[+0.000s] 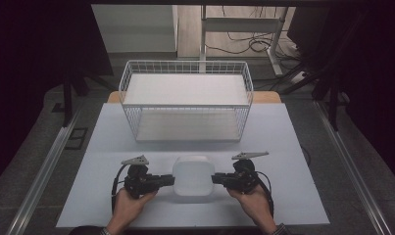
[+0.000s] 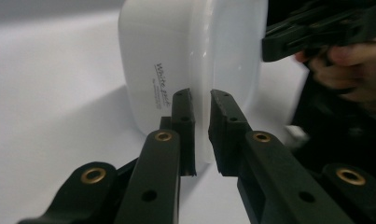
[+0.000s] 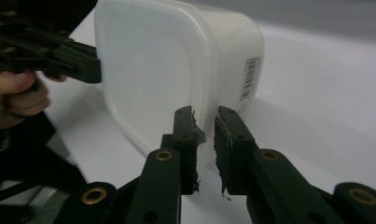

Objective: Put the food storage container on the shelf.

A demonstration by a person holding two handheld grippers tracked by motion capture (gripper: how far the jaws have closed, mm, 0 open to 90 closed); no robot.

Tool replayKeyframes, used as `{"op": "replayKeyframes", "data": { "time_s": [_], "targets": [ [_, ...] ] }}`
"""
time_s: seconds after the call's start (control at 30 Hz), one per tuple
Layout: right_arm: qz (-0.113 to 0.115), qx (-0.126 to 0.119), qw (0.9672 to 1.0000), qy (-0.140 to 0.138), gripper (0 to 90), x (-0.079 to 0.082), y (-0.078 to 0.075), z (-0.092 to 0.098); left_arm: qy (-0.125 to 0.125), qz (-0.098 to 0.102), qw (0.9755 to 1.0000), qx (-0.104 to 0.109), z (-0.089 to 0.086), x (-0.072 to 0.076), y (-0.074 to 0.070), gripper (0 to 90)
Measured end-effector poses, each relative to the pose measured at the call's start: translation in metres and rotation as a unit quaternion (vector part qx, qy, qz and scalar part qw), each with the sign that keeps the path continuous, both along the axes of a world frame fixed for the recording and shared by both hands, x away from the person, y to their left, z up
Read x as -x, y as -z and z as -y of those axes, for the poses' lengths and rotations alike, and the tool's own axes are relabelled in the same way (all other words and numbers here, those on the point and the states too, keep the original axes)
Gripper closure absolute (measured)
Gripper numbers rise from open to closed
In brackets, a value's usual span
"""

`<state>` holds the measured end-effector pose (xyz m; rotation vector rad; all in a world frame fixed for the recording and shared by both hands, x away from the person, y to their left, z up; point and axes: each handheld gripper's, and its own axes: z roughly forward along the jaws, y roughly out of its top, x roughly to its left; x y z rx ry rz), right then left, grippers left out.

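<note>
While both grippers clamp its rim, the tub (image 1: pixel 193 177) sits between them: left gripper (image 1: pixel 169 179) at its 9 o'clock, right gripper (image 1: pixel 215 178) at 3, equally near; basket (image 1: pixel 185 105) waits at 12.

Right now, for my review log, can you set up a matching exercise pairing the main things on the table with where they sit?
Things:
1. white rounded plastic container
2. white wire basket
3. left tool
4. right tool

Places:
A. far side of the table
B. clamped on the container's right edge
C. between both tools
D. clamped on the container's left edge

Pairs: 1-C, 2-A, 3-D, 4-B
</note>
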<state>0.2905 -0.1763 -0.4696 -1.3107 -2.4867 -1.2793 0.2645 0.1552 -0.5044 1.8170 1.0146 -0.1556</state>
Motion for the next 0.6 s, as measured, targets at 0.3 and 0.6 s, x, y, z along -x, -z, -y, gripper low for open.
{"op": "replayKeyframes", "data": {
  "time_s": [0.3, 0.6],
  "targets": [
    [0.04, -0.009, 0.9991, 0.008, 78.3, 0.003, -0.004, -0.004, -0.021, 0.02, 0.9995, -0.012, 0.0, 0.0, -0.011, 81.1],
    [0.077, -0.017, 0.9969, 0.001, 78.3, -0.001, -0.021, -0.008, -0.028, 0.042, 0.9984, -0.027, -0.002, -0.002, -0.029, 81.0]
  ]
}}
